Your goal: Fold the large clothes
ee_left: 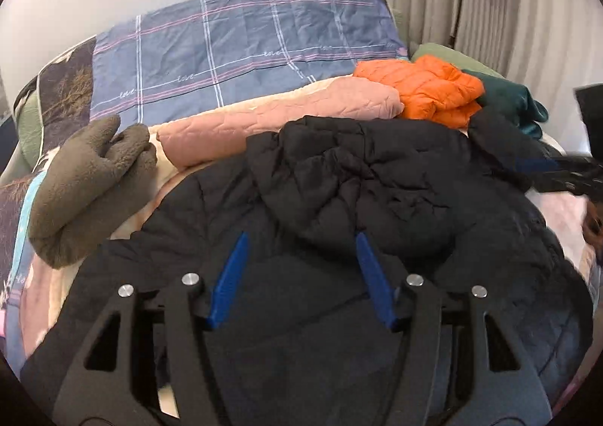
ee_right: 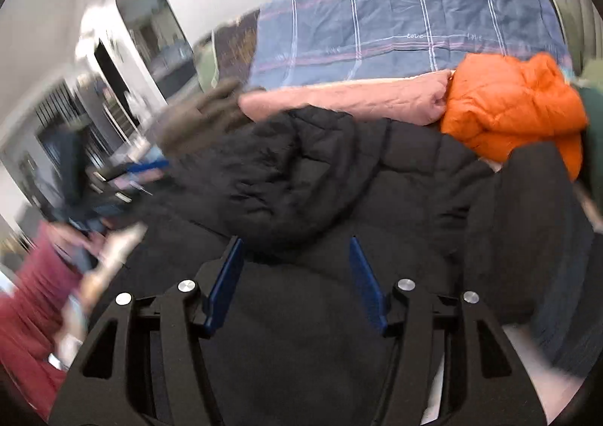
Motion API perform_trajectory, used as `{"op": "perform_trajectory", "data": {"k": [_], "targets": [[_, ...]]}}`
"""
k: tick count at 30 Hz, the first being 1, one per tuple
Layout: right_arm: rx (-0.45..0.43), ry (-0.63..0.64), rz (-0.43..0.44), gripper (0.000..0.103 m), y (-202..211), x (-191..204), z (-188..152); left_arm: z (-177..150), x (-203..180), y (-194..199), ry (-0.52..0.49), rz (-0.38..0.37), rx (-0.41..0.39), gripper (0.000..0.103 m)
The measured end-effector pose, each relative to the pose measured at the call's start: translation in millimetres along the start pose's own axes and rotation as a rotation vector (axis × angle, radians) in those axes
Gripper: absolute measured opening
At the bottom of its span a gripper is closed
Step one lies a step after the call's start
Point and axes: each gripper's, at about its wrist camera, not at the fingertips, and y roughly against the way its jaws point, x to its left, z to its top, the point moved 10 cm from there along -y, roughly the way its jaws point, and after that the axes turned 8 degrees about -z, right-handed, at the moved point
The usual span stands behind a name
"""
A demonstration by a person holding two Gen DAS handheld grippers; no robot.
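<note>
We find the left gripper (ee_left: 301, 241) and the right gripper (ee_right: 296, 247) each with blue fingers (ee_left: 230, 283) spread apart, grasping nothing, poised over the black puffer jacket (ee_left: 339, 177), which lies spread on the bed with its hood bunched up just ahead of both. Beyond it we note an olive fleece garment (ee_left: 83, 185) to the left, a pink quilted roll (ee_left: 279, 117), then an orange jacket (ee_left: 426, 90) beside a dark green garment (ee_left: 508, 98). Farthest stands a blue plaid pillow (ee_left: 241, 45) against the wall.
</note>
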Motion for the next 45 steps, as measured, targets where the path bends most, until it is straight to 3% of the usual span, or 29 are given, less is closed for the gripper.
{"op": "perform_trajectory", "data": {"k": [2, 4, 7, 10, 13, 17, 23, 29, 38, 45], "targets": [[-0.058, -0.19, 0.172, 0.059, 21, 16, 3, 6, -10, -8, 0.041, -0.026, -0.01, 0.059], [-0.076, -0.359, 0.288, 0.071, 38, 26, 3, 15, -26, -20, 0.036, -0.03, -0.027, 0.059], [-0.088, -0.374, 0.368, 0.073, 61, 59, 2, 13, -48, -53, -0.019, 0.01, 0.012, 0.061], [-0.156, -0.246, 0.271, 0.073, 85, 81, 2, -4, -54, -93, -0.049, 0.074, 0.119, 0.061], [-0.181, -0.176, 0.242, 0.074, 97, 93, 2, -15, -54, -102, -0.045, 0.093, 0.142, 0.061], [-0.242, -0.074, 0.168, 0.074, 106, 103, -1, -17, -51, -74, -0.034, 0.077, 0.101, 0.061], [-0.314, 0.057, 0.121, 0.075, 92, 115, -2, -34, -24, -1, -0.011, 0.143, 0.026, 0.073], [-0.304, 0.064, 0.136, 0.079, 75, 117, 2, -78, 40, 49, 0.134, 0.263, 0.032, 0.078], [-0.278, 0.045, 0.092, 0.082, 55, 116, 11, -140, 121, 87, 0.372, 0.357, 0.058, 0.08], [-0.25, 0.033, 0.057, 0.083, 40, 118, 13, -161, 144, 115, 0.426, 0.394, 0.012, 0.081]]}}
